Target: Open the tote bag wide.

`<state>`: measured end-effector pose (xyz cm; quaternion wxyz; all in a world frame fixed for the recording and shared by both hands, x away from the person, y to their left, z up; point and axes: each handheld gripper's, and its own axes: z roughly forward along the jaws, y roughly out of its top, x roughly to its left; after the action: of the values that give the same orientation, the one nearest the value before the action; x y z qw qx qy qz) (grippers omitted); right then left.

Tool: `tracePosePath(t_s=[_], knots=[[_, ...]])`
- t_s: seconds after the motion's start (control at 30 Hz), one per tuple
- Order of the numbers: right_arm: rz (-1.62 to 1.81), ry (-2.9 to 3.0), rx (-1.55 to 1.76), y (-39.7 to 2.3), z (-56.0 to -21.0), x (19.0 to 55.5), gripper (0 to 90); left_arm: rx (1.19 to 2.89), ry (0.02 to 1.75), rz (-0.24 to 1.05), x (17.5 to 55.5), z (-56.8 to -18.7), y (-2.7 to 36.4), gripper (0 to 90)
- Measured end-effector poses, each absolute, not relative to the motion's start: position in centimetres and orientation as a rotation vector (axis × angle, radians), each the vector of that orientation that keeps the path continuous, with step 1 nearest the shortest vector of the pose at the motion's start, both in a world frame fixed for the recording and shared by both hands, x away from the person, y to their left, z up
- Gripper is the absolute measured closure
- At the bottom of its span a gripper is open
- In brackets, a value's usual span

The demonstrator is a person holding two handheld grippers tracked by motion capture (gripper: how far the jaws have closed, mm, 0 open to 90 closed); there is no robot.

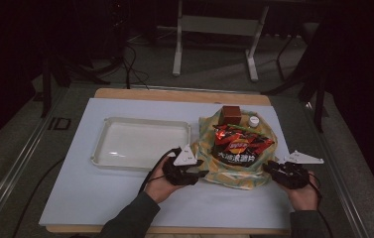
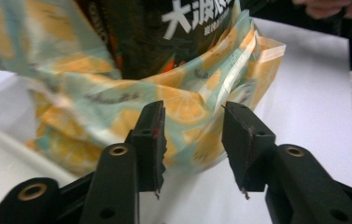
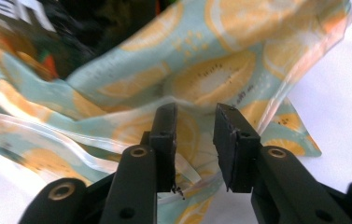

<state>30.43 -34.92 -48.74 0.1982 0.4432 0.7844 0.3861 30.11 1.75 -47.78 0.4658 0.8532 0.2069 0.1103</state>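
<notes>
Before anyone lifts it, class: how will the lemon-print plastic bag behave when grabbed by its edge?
The lemon-print bag is probably floppy: its thin film folds and creases near the jaws. It would likely sag, since the chip packet lies on it. The glossy film may slip between the pads.

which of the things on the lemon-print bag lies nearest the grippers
The chips packet, dark with red and orange print; the brown box and white cap sit beyond it at the far edge.

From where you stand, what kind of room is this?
Probably a lab or recording workspace, not a home: a white-topped table on dark carpet, metal frame legs behind it, loose cables on the floor, black surroundings.
</notes>
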Motion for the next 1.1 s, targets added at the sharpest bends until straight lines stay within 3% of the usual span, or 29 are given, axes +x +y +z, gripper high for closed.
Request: tracePosePath(t_s=[0.17, 0.5, 1.1], knots=[[1.103, 2.193, 1.220, -34.9, -48.1, 30.1, 67.5, 2.055, 0.564, 0.381, 30.0, -48.5, 0.1, 61.7], [1.128, 2.210, 1.189, -34.8, -47.6, 29.9, 65.9, 2.100, 0.633, 0.320, 31.5, -51.8, -2.8, 64.1], [1.213, 2.251, 1.087, -34.5, -45.8, 29.2, 60.4, 2.060, 0.645, 0.324, 31.5, -53.6, -2.4, 61.5]])
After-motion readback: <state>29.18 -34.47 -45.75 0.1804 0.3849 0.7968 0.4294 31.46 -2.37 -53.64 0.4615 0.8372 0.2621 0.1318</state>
